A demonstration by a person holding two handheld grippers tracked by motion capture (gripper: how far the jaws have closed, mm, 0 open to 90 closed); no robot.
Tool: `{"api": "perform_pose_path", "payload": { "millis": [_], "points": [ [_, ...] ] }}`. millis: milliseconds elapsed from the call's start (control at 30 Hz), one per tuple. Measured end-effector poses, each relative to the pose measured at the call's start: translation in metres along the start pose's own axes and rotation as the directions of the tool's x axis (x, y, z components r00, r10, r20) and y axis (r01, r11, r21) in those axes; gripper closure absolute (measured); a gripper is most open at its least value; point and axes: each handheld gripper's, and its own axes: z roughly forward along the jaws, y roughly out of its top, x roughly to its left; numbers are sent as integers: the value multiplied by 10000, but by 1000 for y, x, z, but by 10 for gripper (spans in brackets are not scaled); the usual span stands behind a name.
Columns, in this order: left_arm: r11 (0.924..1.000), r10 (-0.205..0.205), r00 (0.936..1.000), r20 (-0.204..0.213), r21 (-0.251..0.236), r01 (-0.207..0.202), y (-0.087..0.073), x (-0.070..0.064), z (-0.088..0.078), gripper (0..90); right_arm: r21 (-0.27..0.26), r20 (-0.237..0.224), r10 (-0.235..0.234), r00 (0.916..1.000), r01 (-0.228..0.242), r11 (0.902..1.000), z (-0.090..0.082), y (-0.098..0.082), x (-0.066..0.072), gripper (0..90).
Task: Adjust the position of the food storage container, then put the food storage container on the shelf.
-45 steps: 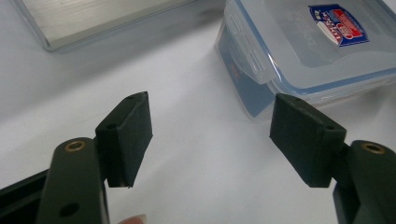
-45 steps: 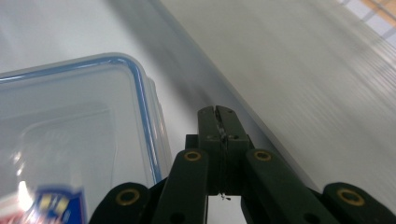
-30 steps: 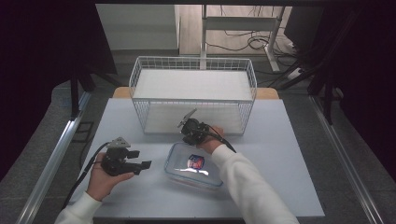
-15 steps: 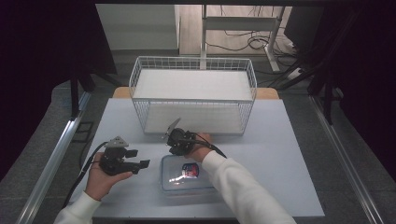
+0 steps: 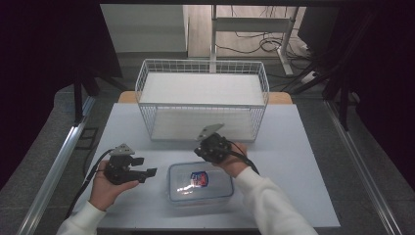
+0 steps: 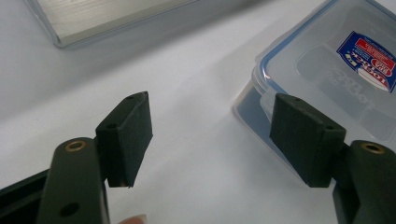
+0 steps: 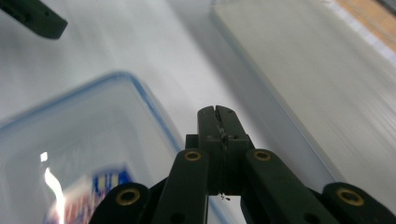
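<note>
We saw a clear plastic container [image 5: 200, 183] at lower centre of the high view, glossy, its smooth lid catching a glare, with a blue rim seal and a printed paper-like label [image 6: 369, 60]. The table [image 5: 303, 161] under it looked like a smooth matt pale laminate. Up top sat a white-coated wire basket [image 5: 203, 100], thin metal mesh, lined with a flat matt white board. Both grippers, left [image 6: 210, 135] and right [image 7: 218, 116], looked like matt black plastic with brass-coloured rivets, their pads [image 6: 128, 135] dull and rubbery. The sleeve [image 5: 274, 205] at lower right was soft white cloth.
</note>
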Motion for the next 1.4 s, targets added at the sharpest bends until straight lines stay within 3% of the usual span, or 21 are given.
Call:
{"api": "perform_pose_path", "payload": {
  "millis": [200,267,300,333,367,400,467,567,700,800,833,967,1033,1133,1333,1400],
  "points": [
    [10000,-79,10000,-43,54,80,-2,-3,0,292,-590,456,1131,9925,-1103,9921,-43,-48,-10,889],
    [9998,-221,9998,-16,-24,221,-4,-3,1,292,-752,542,1579,9860,-1537,9853,-54,-65,-13,889],
    [9997,-240,9997,2,-10,240,-4,-2,1,293,-910,574,2042,9772,-1986,9759,-63,-83,-15,889],
    [9996,-298,9996,-5,-21,298,-5,-2,1,293,-910,574,2042,9772,-1986,9759,-63,-83,-15,889],
    [9994,-338,9994,-24,-19,338,-6,-1,1,294,-1017,544,2378,9698,-2315,9675,-69,-96,-16,889],
    [9993,-373,9993,-30,-31,372,-6,-1,1,294,-1017,544,2378,9698,-2315,9675,-69,-96,-16,889],
    [9989,-456,9989,-57,-82,455,-7,-1,0,295,-1004,475,2725,9610,-2668,9585,-75,-109,-16,889],
    [9989,-452,9990,-67,-118,451,-8,-2,-1,295,-1018,498,2951,9542,-2891,9519,-78,-120,-14,882],
    [9988,-469,9989,-43,-132,468,-10,-3,0,295,-1124,502,3106,9492,-3037,9461,-81,-126,-11,762],
    [9987,-474,9989,16,-170,474,-11,-4,0,294,-1393,358,3189,9471,-3112,9401,-81,-129,-9,488],
    [9987,-473,9989,33,-185,474,-11,-5,0,294,-1506,444,3281,9436,-3183,9359,-80,-130,-8,409],
    [9980,-582,9983,72,-259,584,-10,-5,0,287,-1598,504,3687,9282,-3569,9204,-78,-133,-7,283],
    [9972,-677,9976,119,-310,680,-10,-6,0,276,-1616,439,3888,9203,-3775,9118,-77,-134,-8,244],
    [9966,-746,9970,210,-336,753,-10,-6,0,271,-1623,367,4020,9149,-3914,9058,-76,-134,-8,213],
    [9954,-867,9956,353,-381,881,-9,-5,1,253,-1735,120,4025,9153,-3945,9023,-77,-135,-8,198],
    [9951,-911,9950,400,-353,925,-9,-5,2,243,-1750,47,4109,9117,-4038,8980,-77,-136,-9,190]
  ]
}}
